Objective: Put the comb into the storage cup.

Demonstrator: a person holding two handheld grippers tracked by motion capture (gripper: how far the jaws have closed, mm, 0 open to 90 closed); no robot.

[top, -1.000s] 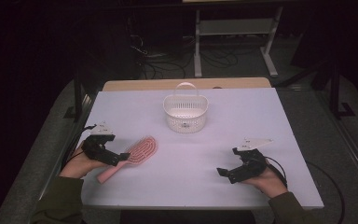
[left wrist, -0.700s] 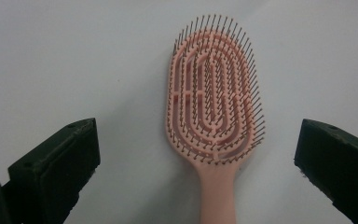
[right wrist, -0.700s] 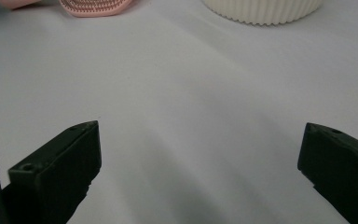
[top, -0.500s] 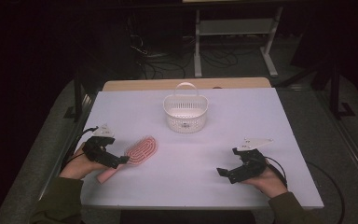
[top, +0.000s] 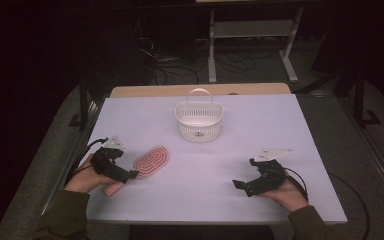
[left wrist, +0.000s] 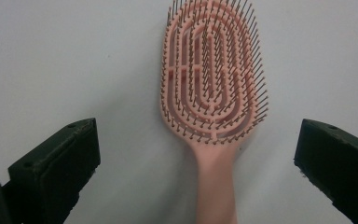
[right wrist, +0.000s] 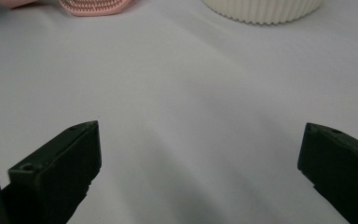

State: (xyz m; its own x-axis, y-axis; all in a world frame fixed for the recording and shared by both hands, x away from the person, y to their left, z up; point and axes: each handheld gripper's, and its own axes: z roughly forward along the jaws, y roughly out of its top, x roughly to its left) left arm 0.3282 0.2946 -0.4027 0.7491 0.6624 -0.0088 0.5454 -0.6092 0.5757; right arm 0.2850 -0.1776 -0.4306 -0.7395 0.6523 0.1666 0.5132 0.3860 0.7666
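Two grippers sit at the near edge of the white table, one in each of the person's hands. On the near left, the left gripper has its jaws spread wide apart, and in the left gripper view the handle of the one pink hairbrush runs up between them without touching either jaw. That brush lies flat on the table, bristles up, its head pointing away from the gripper toward the middle of the table. On the near right, the right gripper hovers low over bare tabletop, its jaws likewise wide apart with nothing between them, well apart from the brush. Farther back, near the table's middle, stands one white slotted basket with its handle upright.
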